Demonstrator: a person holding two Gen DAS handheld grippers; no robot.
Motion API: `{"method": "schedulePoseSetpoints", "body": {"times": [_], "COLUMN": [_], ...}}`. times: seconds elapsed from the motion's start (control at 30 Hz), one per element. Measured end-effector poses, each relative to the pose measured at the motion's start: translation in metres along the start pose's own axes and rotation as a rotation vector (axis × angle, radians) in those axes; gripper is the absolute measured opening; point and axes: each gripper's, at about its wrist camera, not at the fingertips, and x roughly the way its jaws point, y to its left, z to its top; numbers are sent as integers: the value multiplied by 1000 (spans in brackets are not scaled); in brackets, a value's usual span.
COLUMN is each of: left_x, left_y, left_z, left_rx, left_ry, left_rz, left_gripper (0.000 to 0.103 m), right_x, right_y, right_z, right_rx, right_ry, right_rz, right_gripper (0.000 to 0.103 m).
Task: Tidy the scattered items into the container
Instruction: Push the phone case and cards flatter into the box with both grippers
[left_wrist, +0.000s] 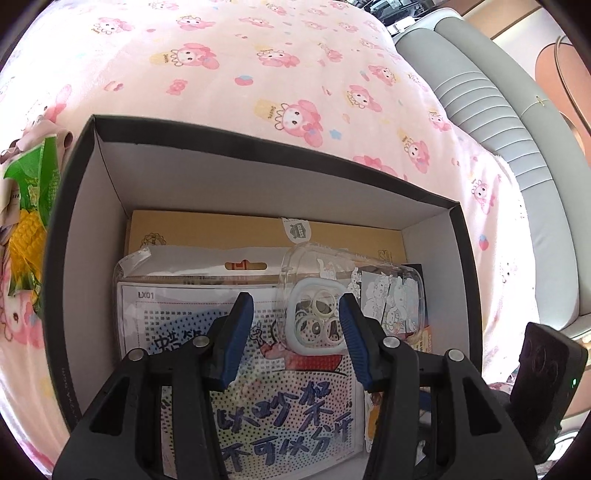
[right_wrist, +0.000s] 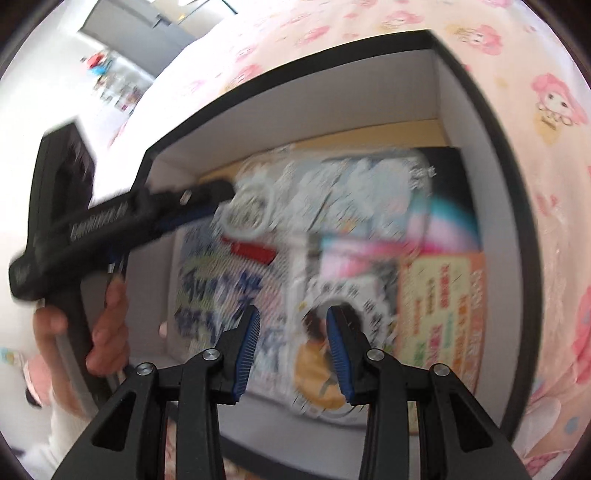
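A black box with white inner walls (left_wrist: 92, 206) sits on the pink cartoon blanket; it also shows in the right wrist view (right_wrist: 458, 110). Inside lie a bead-art packet (left_wrist: 288, 413), a tan carton (left_wrist: 229, 230) and a clear phone case (left_wrist: 354, 291) on top. My left gripper (left_wrist: 297, 325) is open above the box, its fingertips just short of the phone case's camera ring. It appears in the right wrist view (right_wrist: 218, 199), held by a hand. My right gripper (right_wrist: 291, 343) is open and empty over the box; that view is blurred.
A green and yellow snack packet (left_wrist: 26, 206) lies on the blanket left of the box. A grey padded bed edge (left_wrist: 517, 147) runs along the right. The pink blanket (left_wrist: 258, 66) stretches beyond the box.
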Motion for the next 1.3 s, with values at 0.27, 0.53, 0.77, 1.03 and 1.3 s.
{"method": "schedulePoseSetpoints", "body": {"times": [0.27, 0.53, 0.77, 1.03, 1.3], "left_x": [-3, -4, -2, 8, -13], "left_y": [5, 10, 11, 5, -16], "left_z": [-6, -7, -9, -11, 1], "left_rx": [-12, -21, -37, -33, 12], "left_ry": [-10, -14, 23, 96, 63], "left_rz": [59, 29, -55, -104, -122], "left_gripper": [48, 48, 48, 48, 49], "right_x": [2, -3, -25, -1, -12], "right_y": [-13, -19, -24, -5, -12], "right_z": [14, 53, 40, 67, 69], "right_rx": [27, 49, 65, -47, 7], "right_ry": [6, -42, -54, 21, -77], "right_rz": [-60, -130, -72, -196, -150], "right_gripper": [34, 34, 34, 34, 34]}}
